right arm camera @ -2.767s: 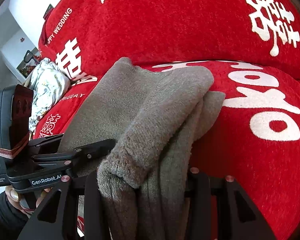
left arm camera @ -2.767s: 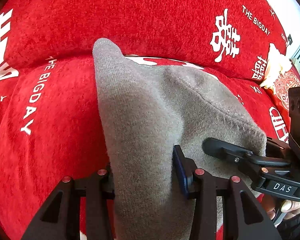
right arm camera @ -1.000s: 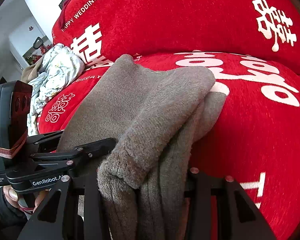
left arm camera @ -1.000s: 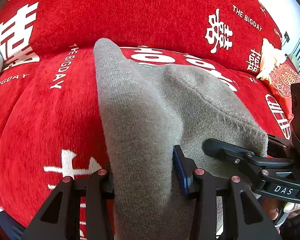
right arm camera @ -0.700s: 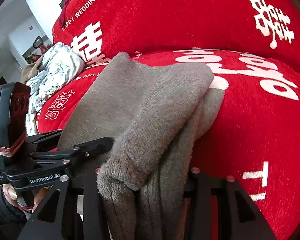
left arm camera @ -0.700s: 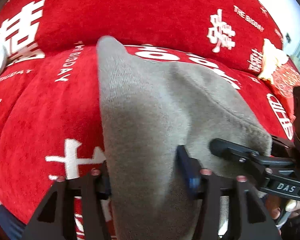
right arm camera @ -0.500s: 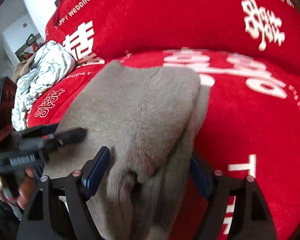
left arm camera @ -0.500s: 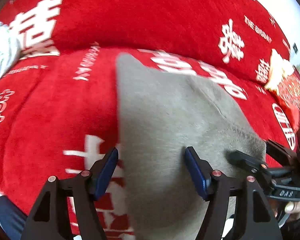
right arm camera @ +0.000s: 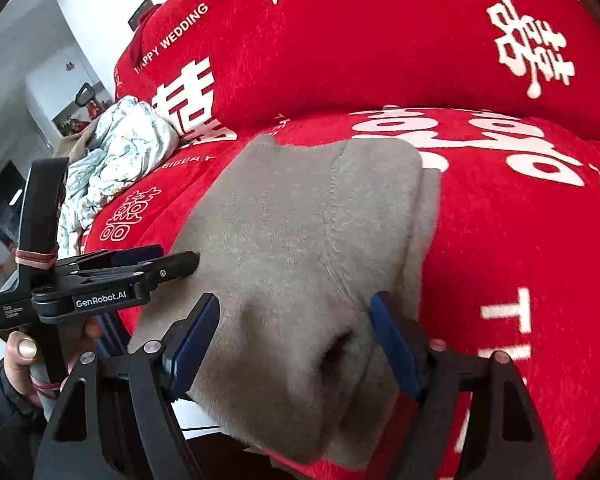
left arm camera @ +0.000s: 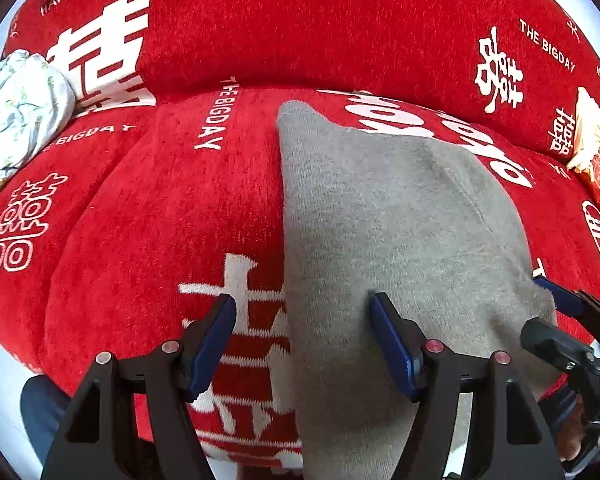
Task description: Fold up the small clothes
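Both claws, left (left arm camera: 302, 344) and right (right arm camera: 294, 342), gape wide around the limp grey knit (left arm camera: 400, 220) on the sofa (left arm camera: 160, 208); pinch its near corners.

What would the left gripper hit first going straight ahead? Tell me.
Probably the grey garment: it lies on the red sofa cover and fills the right half of the gap between the open jaws of the left gripper. Depth is unclear; the left half faces bare cover.

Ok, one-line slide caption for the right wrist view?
Right gripper open over folded grey knit garment on red sofa cover, left gripper alongside.
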